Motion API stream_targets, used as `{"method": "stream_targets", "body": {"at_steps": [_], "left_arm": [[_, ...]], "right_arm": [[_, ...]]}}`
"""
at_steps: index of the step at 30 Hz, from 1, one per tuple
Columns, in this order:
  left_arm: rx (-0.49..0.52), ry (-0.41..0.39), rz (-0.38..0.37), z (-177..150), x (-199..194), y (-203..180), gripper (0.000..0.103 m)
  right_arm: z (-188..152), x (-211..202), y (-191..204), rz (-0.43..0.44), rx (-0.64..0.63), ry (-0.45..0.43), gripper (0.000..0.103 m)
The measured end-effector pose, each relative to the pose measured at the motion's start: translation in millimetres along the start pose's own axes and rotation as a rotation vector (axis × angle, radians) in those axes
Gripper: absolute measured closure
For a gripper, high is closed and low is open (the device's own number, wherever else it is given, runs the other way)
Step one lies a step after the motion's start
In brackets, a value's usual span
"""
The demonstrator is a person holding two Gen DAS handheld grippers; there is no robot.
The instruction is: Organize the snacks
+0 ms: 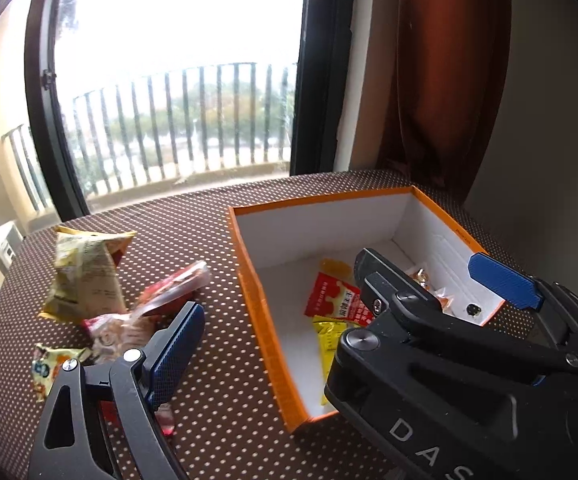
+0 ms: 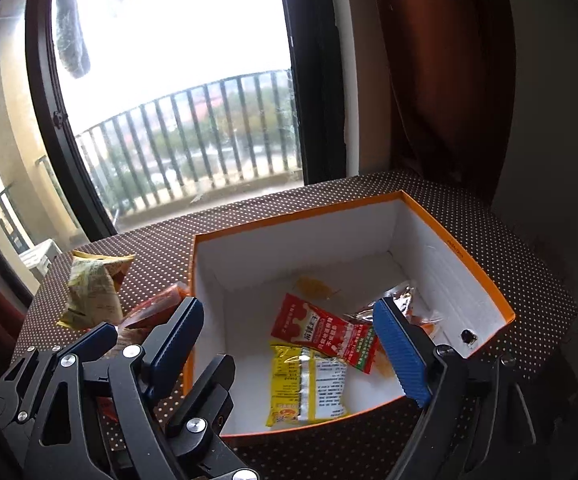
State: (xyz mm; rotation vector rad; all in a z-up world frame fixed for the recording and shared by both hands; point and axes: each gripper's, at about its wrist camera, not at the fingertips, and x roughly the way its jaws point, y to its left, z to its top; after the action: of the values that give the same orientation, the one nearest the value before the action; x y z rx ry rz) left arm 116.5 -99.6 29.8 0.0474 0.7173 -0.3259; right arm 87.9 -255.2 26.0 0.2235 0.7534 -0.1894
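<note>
**Both pairs of fingers spread, nothing gripped**

The right fingers (image 2: pixel 401 356) stand wide apart in my right wrist view, pads bare. The right gripper (image 2: pixel 289 308) hangs over the near edge of the box (image 2: pixel 449 240), which fills the middle of the frame. My left gripper (image 1: pixel 289 320) shows only one finger (image 1: pixel 177 344), at lower left in its own view. The other is hidden behind the right gripper's body at lower right. That visible pad touches no snack, and I read this pair as spread too.

The box is orange outside, white inside, open on top, and sits on the dotted table (image 2: pixel 249 208). On its floor I see a red packet (image 2: pixel 321 332) lying partly over a yellow packet (image 2: pixel 305 384). A silver wrapper (image 2: pixel 389 300) lies toward the right wall.

More snacks lie on the table left of the box. In the left wrist view, a tan pouch (image 1: pixel 85 276) sits at mid left. A red-and-clear bag (image 1: pixel 169 288) lies beside it, nearer the box. A small packet (image 1: pixel 49 368) rests near the lower left corner.
</note>
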Motion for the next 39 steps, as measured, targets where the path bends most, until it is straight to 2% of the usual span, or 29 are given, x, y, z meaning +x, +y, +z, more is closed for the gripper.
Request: {"method": "stream_targets", "body": {"at_steps": [11, 20, 24, 29, 34, 35, 38, 39], "left_arm": [[-0.027, -0.099, 0.078, -21.7, -36.5, 38.1, 0.012], [-0.068, -0.135, 0.115, -37.8, -45.9, 70.2, 0.013], [-0.079, -0.111, 0.134, -44.5, -46.7, 83.6, 0.013], [-0.094, -0.125, 0.167, -53.9, -45.0, 97.3, 0.013], [-0.140, -0.128, 0.211, -66.8, -38.4, 116.2, 0.021], [-0.148, -0.118, 0.209, -69.4, -36.3, 120.6, 0.021], [-0.173, -0.093, 0.235, -75.8, -30.6, 134.6, 0.021], [-0.176, -0.089, 0.245, -77.2, -29.5, 138.3, 0.021]], "right_arm": [[-18.0, -21.9, 42.1, 0.087, -0.046, -0.086, 0.014], [-30.4, -21.7, 76.4, 0.128, -0.078, -0.132, 0.014], [-34.2, -12.2, 92.3, 0.146, -0.108, -0.108, 0.014], [-41.8, 0.2, 108.1, 0.201, -0.130, -0.087, 0.014], [-51.6, 14.6, 129.4, 0.206, -0.195, -0.055, 0.014], [-54.6, 16.9, 132.4, 0.212, -0.198, -0.050, 0.013], [-63.0, 26.4, 140.2, 0.229, -0.190, -0.029, 0.000], [-65.8, 28.8, 141.9, 0.238, -0.183, -0.025, 0.000]]}}
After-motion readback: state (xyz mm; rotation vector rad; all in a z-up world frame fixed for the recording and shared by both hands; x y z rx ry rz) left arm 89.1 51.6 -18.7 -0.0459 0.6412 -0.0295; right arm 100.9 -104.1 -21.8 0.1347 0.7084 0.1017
